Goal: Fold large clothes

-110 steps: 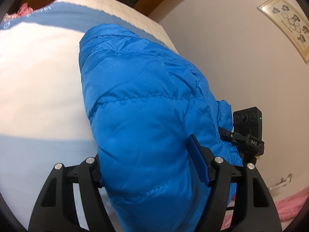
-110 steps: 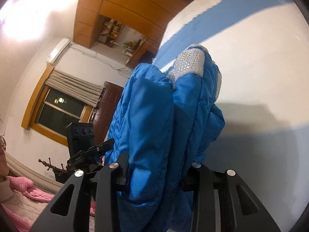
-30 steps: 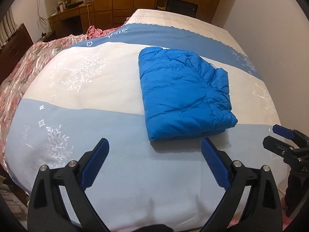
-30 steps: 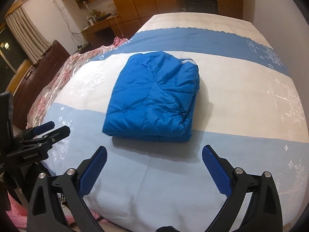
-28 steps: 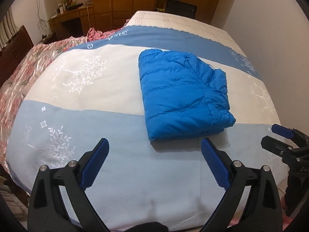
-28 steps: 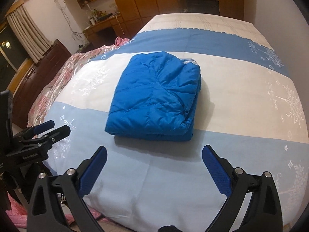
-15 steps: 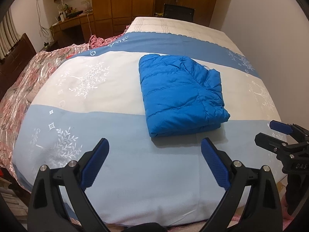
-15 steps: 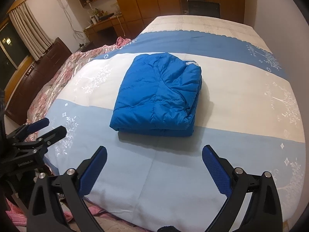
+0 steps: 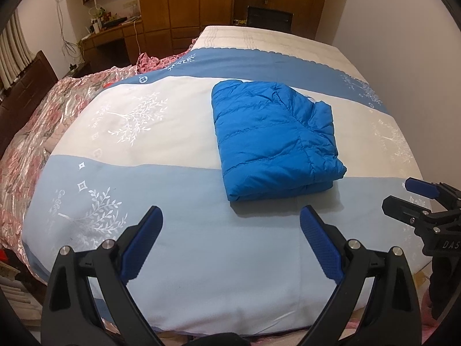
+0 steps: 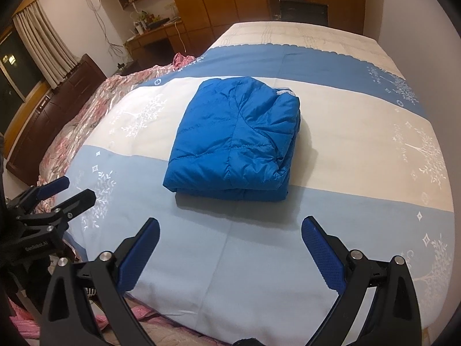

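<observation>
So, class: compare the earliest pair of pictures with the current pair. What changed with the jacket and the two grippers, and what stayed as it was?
Both grippers let go: the left gripper and right gripper, earlier clamped on the lifted blue jacket, now stand open and drawn back toward the bed's near edge. The jacket now lies folded on the quilt. The quilt itself stayed as it was.

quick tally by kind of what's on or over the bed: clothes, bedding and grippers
Folded blue jacket: 1
Blue-and-white quilt: 1
Pink floral cover: 1
Grippers, both open and empty: 2, the left gripper and the right gripper
Total: 5
</observation>
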Demonstrator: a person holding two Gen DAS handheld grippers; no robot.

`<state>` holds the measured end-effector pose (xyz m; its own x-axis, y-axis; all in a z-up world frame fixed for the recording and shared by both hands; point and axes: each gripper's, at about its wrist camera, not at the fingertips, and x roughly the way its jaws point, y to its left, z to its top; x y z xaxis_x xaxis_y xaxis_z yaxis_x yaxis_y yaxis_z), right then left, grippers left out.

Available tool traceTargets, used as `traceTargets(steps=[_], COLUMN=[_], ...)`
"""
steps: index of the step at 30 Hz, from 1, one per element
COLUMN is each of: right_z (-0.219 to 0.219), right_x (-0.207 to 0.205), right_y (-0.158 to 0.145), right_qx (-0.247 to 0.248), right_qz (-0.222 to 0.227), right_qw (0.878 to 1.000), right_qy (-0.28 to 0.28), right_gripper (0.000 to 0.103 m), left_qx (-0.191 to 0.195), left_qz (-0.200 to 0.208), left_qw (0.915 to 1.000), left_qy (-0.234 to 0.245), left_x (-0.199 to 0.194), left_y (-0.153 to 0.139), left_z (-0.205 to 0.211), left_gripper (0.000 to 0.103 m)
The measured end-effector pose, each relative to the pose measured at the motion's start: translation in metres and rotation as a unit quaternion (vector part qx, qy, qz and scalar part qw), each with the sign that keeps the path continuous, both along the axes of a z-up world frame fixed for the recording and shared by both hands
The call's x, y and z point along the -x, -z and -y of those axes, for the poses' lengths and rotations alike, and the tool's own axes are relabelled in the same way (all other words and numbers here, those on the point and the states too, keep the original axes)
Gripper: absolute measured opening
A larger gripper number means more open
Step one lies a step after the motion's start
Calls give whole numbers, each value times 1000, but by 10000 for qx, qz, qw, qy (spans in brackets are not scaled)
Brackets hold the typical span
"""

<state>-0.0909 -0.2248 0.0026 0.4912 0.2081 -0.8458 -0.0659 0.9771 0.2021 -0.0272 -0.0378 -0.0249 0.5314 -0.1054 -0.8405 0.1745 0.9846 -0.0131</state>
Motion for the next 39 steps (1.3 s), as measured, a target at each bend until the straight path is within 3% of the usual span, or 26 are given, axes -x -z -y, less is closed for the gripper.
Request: traceTargets(steps=[39], right_z=[0], right_x=[4], right_y=[5], right_qx=[1], right_qz=[-11], right_qw=[10000], right_qy=[-28], right_gripper=[99], left_qx=[-94], left_qz=[-5], left_qw=[10000], left_qy=[34], left_x=[2], left_y=[3], left_z=[-3], left_gripper=[95])
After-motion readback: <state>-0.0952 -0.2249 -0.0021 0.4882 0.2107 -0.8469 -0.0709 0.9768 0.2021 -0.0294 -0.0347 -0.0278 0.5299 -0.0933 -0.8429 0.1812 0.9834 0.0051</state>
